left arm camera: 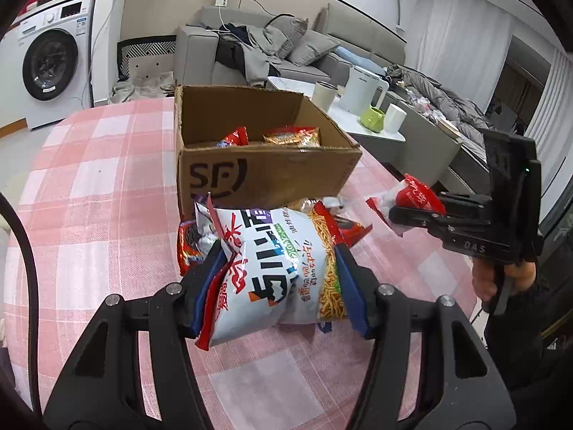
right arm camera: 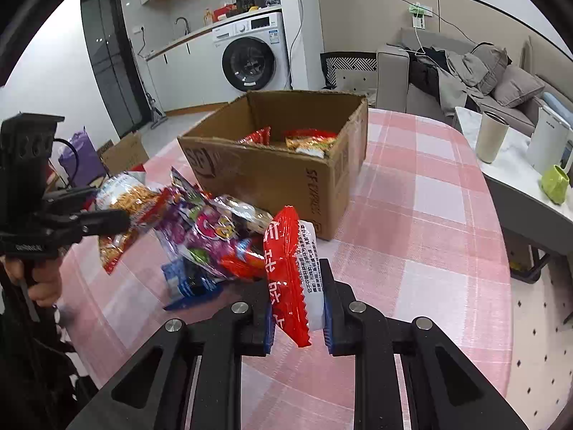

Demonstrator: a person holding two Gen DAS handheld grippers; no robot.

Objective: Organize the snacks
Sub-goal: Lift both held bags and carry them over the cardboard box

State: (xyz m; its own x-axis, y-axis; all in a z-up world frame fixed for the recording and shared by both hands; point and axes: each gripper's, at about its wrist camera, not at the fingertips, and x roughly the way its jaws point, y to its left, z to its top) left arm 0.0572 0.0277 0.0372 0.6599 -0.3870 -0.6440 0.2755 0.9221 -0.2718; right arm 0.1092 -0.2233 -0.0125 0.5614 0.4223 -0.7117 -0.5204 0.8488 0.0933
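Observation:
An open cardboard box marked SF stands on the pink checked tablecloth, with two snack packets inside; it also shows in the right wrist view. My left gripper is shut on a large white snack bag with red lettering, held in front of the box. My right gripper is shut on a small red and white packet; it shows at the right in the left wrist view. A pile of loose snack packets lies on the table before the box.
A side table to the right of the pink table carries cups, a white kettle and a green mug. A grey sofa and a washing machine stand beyond. The pink tablecloth shows to the right of the box.

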